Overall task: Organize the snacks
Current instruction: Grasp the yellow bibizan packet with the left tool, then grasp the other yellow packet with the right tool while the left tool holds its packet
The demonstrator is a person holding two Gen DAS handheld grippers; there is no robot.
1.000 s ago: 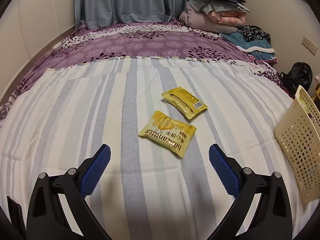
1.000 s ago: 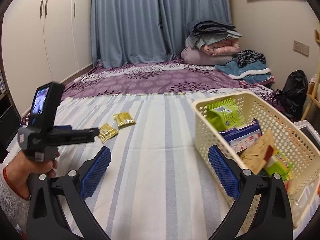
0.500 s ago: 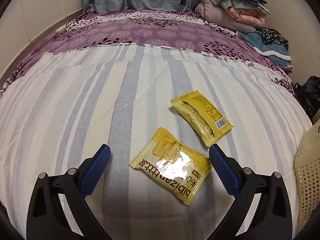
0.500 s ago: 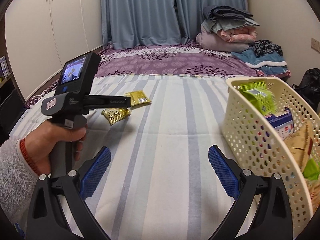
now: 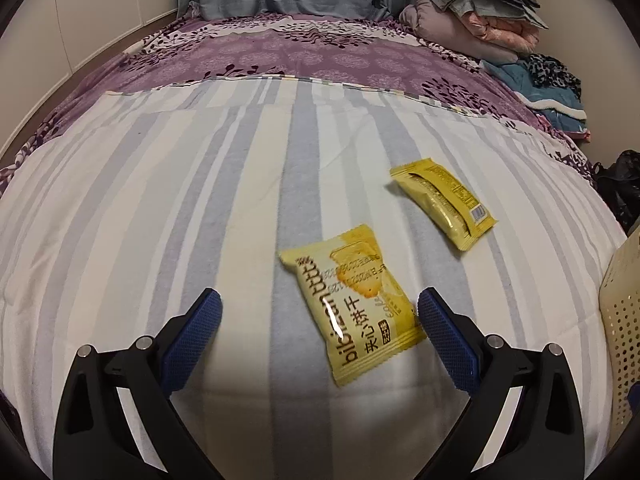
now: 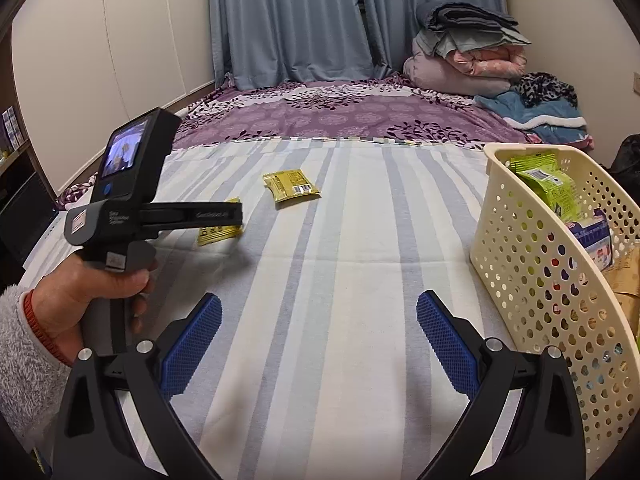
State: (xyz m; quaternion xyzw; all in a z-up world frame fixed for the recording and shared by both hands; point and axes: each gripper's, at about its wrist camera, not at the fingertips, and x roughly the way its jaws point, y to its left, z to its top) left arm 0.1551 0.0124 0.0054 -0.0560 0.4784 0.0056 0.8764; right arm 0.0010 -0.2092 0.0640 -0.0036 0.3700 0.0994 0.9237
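So the left gripper (image 5: 319, 314) is spread wide and holding nothing, hovering low over the striped bedsheet (image 5: 160, 216). The near yellow snack packet (image 5: 352, 304) lies flat on the sheet with its closer end sitting between the blue pads (image 5: 448, 340), nearer the right-hand one but not touching as far as I can see. A bit further out and off to the right is the second yellow packet (image 5: 444, 202), flipped so the barcode side faces up, also flat on the sheet and apart from the first.

From the right wrist view, the right gripper (image 6: 319, 316) is wide too, nothing in it, just over bare sheet. Right beside it on the right is the cream perforated basket (image 6: 532, 264) with a green bag (image 6: 552, 188) and a few other snacks already inside. On the left of that view you can see the person's hand (image 6: 92, 296) around the other tool's handle. Beyond the sheet there's the purple floral cover (image 6: 340, 112), then a stack of folded bedding (image 6: 464, 56) against the blue curtains (image 6: 292, 20)
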